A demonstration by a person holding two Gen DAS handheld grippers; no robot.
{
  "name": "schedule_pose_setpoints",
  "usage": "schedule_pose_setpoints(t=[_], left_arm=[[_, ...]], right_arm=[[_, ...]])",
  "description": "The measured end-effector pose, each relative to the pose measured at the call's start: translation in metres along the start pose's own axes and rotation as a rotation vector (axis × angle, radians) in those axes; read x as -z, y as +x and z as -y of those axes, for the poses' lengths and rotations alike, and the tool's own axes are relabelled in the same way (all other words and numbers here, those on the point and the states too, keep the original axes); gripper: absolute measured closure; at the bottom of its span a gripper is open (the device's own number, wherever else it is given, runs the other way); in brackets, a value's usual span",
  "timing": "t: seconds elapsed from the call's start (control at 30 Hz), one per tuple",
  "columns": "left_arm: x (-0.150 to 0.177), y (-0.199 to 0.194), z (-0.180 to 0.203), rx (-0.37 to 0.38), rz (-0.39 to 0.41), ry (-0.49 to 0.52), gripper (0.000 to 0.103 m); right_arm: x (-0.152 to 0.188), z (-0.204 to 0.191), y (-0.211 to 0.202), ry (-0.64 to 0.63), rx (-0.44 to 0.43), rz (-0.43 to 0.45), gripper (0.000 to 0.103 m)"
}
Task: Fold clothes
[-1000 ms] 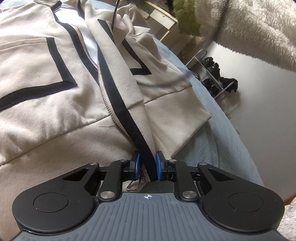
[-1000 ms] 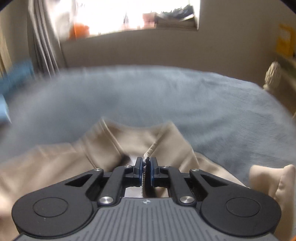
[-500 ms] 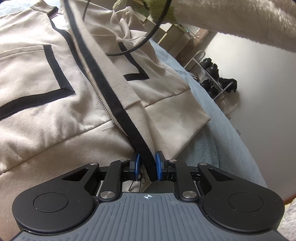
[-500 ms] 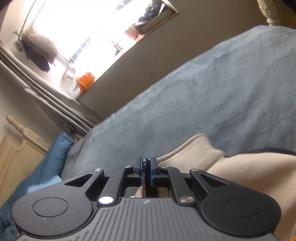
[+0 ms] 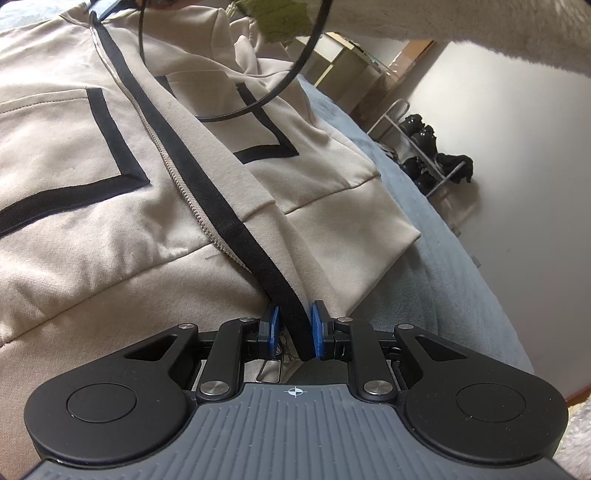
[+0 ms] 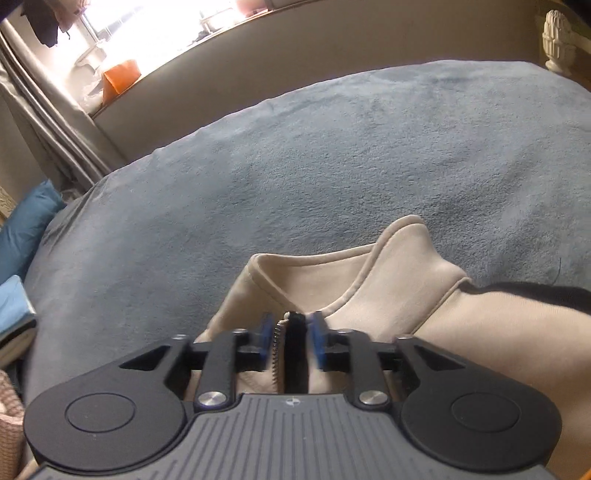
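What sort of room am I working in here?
Most likely a bedroom: the beige zip jacket lies on a wide bed under a blue fleece blanket, a blue pillow sits at its edge, and a curtained window runs behind.

A home bedroom. A soft blue-grey fleece blanket [image 6: 332,155] covers the bed. Grey curtains [image 6: 48,122] hang beside a bright window [image 6: 147,33].

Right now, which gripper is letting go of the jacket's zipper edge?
The right gripper: its jaws are opening around the black zipper edge. The left gripper is clamped.
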State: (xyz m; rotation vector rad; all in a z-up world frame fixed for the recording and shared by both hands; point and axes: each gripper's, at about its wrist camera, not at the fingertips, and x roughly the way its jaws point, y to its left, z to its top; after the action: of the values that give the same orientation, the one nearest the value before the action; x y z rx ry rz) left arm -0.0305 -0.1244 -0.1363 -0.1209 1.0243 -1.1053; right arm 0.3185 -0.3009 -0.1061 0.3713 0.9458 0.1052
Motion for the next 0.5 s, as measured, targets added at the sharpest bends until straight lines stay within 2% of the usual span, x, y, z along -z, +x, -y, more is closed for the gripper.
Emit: schedule_pose_setpoints(t=[0.1,0.2,0.27,0.33,0.5], left_arm=[[0.0,-0.001,-0.002,0.006,-0.001,-0.015,0.086],[0.0,-0.002,-0.003,0.008,0.002,-0.027,0.086],[0.001,-0.002,-0.002,0.003,0.003,-0.027,0.086],[0.0,-0.002,-0.002,0.002,0.003,-0.038,0.085],[-0.002,-0.003,-0.009,0.021,-0.003,-0.109,0.084]], right_arm=[[0.001,0.008,-0.042,0.008,-0.045,0.034,0.061],[0.011,0.035,-0.105,0.078,-0.136,0.092,0.061],[0.023,0.057,-0.151,0.121,-0.16,0.135,0.061],[0.043,0.081,-0.198,0.157,-0.164,0.172,0.061],[0.121,0.138,-0.29,0.301,-0.128,0.226,0.061]])
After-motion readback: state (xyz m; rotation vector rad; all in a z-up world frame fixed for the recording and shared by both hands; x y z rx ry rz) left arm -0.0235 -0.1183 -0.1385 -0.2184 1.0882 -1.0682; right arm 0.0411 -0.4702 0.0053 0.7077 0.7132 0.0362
